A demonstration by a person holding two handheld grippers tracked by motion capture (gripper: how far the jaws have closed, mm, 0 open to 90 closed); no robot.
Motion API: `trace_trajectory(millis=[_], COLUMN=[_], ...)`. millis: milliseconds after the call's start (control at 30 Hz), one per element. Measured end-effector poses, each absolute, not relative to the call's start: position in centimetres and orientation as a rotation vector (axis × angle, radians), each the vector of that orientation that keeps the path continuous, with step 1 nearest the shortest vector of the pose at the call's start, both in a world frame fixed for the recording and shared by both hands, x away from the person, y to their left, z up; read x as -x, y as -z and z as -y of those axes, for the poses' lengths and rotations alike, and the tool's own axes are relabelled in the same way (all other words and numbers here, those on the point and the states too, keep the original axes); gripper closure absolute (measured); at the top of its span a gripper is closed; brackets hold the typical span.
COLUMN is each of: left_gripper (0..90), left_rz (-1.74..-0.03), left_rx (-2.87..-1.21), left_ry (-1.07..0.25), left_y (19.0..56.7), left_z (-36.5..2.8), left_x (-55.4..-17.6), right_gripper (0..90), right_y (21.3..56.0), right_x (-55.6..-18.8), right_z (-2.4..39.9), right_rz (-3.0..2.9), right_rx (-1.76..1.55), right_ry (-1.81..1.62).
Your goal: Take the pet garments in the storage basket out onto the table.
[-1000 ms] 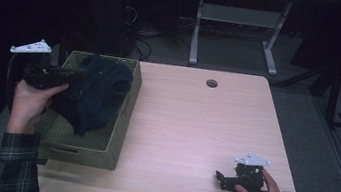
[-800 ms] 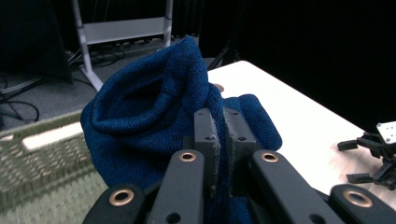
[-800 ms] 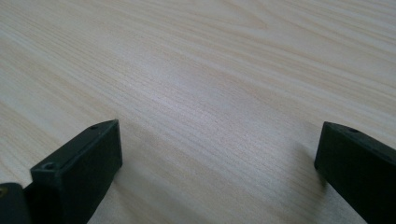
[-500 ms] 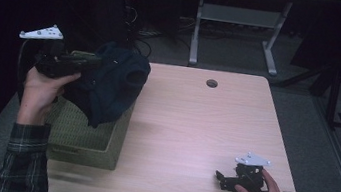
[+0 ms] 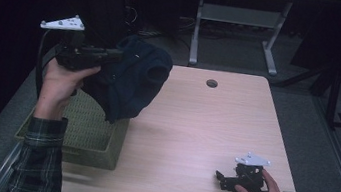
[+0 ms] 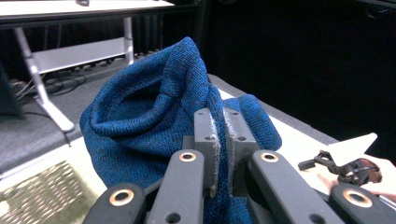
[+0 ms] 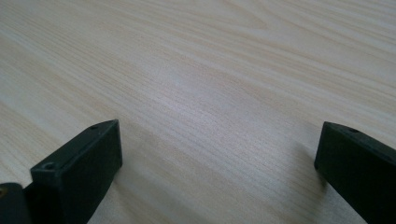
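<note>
No legible text, label, brand, number or sign in any view. Checked blue knit garment point(image 6: 154, 126), woven basket point(image 5: 84, 129), bench point(image 5: 214, 132), grey plates on both claws: all blank. Small dots on plate at upper left of high view, too small to read as marks.

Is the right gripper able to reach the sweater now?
Probably yes: the right gripper is open, and bare table lies between it and the sweater, held up by the left gripper.

One blue knit garment point(image 5: 130, 83), one woven basket point(image 5: 87, 132), one table point(image 5: 204, 131), two hand-held grippers: left hand-held gripper point(image 5: 113, 56), right hand-held gripper point(image 5: 220, 178)
</note>
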State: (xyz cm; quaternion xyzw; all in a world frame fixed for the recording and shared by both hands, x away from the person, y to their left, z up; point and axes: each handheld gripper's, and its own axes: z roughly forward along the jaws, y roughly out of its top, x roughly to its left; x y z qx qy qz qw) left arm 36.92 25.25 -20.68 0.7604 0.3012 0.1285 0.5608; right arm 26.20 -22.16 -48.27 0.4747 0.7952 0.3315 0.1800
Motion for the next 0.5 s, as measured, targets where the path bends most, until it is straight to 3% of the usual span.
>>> trace_trajectory(millis=[500], left_gripper=[85.7], left_rz=[-0.61], left_rx=[-1.81], left_ry=[-0.227], left_y=[20.5], left_z=[-19.0], left_x=[-37.7], right_gripper=[0.5], right_y=[48.3], right_x=[-26.2], right_z=[22.2], right_rz=[-2.248], right_rx=[-1.34], right_ry=[-0.936])
